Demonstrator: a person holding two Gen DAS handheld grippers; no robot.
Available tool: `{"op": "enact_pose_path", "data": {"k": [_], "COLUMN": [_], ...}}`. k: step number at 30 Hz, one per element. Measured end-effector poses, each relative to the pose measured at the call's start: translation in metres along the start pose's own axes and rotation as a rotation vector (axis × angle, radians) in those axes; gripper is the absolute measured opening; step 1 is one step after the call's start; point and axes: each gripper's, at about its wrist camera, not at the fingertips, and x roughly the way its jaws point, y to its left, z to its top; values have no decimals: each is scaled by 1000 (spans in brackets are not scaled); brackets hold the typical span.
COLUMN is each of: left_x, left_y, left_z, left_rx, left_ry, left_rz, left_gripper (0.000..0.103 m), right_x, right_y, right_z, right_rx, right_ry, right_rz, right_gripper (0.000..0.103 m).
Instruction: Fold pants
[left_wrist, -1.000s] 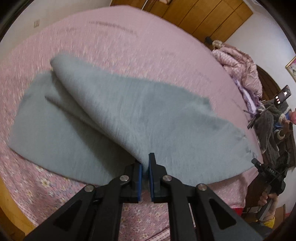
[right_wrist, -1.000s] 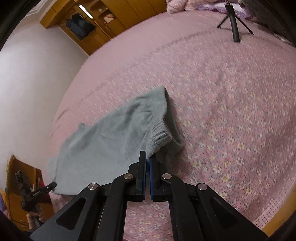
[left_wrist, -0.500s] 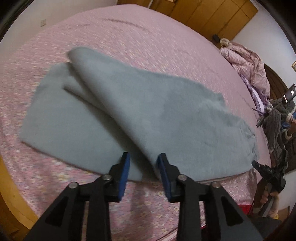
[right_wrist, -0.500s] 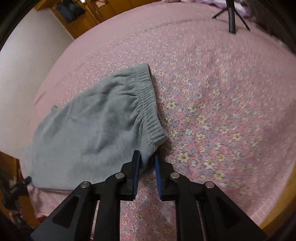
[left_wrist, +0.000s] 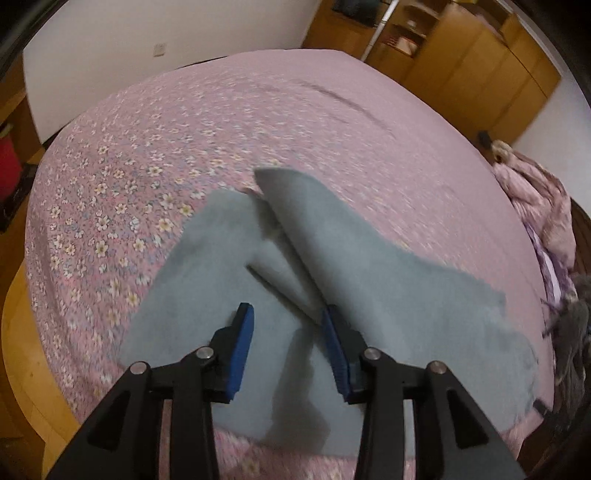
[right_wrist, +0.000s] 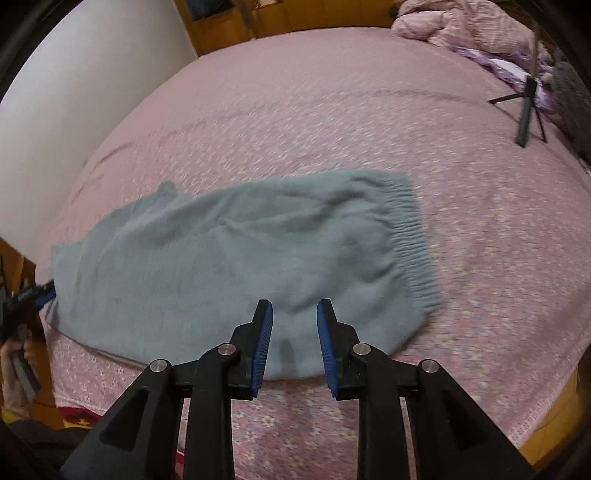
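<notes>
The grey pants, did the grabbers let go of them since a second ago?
Yes. Both were pinched shut on the pants a second ago. The left gripper and right gripper have opened wide and drawn back a little, so the cloth dropped and lies flat, one leg folded over the other, waistband spread out. The pink flowered bedspread and the tripod stayed put.

Home bedroom: bed, wardrobes

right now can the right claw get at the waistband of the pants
Probably yes: the right claw is open over the grey pants, and the ribbed waistband lies just to its right on the bed, nothing between them.
</notes>
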Motion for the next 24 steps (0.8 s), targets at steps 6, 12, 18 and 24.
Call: {"op": "enact_pose_path", "data": {"k": [6,12,18,24], "left_x": [14,23,24,-27], "left_y": [3,-14,-34,-31], "left_z": [14,20,24,25], "left_rx": [-23,-9,-4,21], "left_ry": [-29,-62,-80,-152], "left_rz": [-5,4,-14,-7], "left_gripper": [40,40,5,4], "right_x": [26,43,50,43], "right_y": [8,0,-4,-10], "right_z": [-7,-10,-9,-11], "right_rx": [2,39,49,59], "right_ry": [61,85,81,75], "right_rz": [-20,-5,13,35], "right_gripper": [26,26,26,26]}}
